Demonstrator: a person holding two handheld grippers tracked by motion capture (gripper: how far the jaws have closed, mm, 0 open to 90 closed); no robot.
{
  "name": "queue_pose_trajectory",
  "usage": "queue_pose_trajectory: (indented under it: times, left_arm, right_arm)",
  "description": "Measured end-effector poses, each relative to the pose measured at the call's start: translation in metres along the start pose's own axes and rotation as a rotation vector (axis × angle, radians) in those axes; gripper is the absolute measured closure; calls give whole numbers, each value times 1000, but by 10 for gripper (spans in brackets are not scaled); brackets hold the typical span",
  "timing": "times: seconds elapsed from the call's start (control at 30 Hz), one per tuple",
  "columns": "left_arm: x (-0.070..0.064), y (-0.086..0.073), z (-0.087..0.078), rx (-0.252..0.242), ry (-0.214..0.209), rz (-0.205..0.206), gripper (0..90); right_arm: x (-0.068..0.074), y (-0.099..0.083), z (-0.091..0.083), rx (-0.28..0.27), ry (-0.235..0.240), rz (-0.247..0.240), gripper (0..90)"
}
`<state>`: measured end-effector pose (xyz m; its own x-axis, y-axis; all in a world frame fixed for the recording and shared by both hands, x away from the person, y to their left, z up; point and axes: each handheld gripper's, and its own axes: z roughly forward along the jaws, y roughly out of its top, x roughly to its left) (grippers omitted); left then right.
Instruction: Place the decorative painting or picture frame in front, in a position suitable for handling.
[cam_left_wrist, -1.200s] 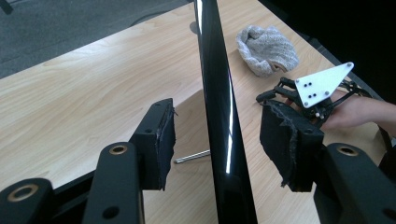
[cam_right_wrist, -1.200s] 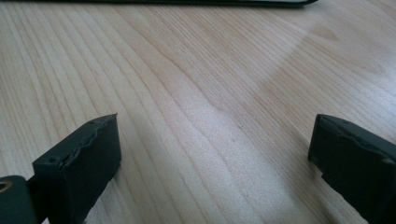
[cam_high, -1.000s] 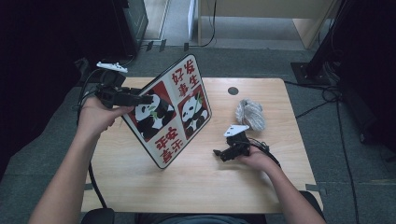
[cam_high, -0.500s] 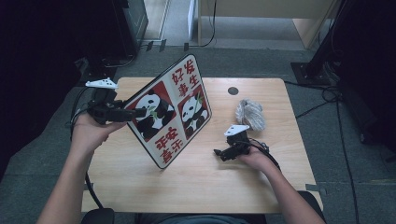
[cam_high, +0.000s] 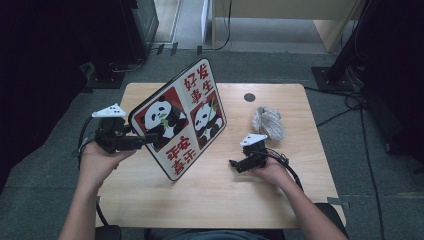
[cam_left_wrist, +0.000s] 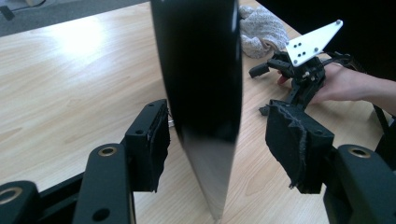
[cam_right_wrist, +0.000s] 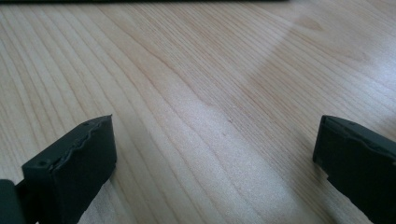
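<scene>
My left black two-jaw gripper (cam_high: 145, 141) sits raised at the table's left edge, pointing right, the bare left hand (cam_high: 100, 162) wrapped under it and the forearm rising from the bottom edge. In the left gripper view its jaws stand apart, one padded face on either side of a thin edge between them. My right black two-jaw gripper (cam_high: 236, 163) lies low near the tabletop, pointing left, cradled in the right hand (cam_high: 270, 170); its jaws are spread wide.
</scene>
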<state>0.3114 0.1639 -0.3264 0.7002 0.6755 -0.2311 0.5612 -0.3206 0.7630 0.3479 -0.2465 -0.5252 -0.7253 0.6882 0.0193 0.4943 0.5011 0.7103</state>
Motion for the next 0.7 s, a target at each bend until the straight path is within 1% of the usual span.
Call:
queue_pose_trajectory:
  times: [0.07,0.1,0.17,0.23,0.33,0.37,0.47,0.53,0.57,0.7]
  left_arm:
    - [0,-3,1,1,-4,-4,395]
    - [1,-10,4,-10,-15,-15,395]
    - [1,-17,8,-22,-37,-34,396]
    - [0,-23,12,-30,-40,-42,397]
    - [0,-28,16,-27,-31,-39,400]
    - [-2,-33,20,-30,-21,-43,400]
    - [-2,-41,25,-48,-29,-60,414]
    - [-2,-44,26,-55,-32,-61,445]
    - [-1,-49,28,-65,-35,-70,456]
    - [1,-58,34,-55,-26,-84,501]
  right_arm:
    - [0,0,0,1,0,1,0]
    - [0,0,0,1,0,2,0]
    - [0,0,0,1,-1,1,0]
    - [0,0,0,1,-1,1,0]
    - [0,0,0,1,0,1,0]
    - [0,0,0,1,0,1,0]
    - [1,1,0,0,-1,4,0]
    - [1,1,1,0,-2,4,0]
    - [1,1,1,0,-2,2,0]
    - [1,2,2,1,0,4,0]
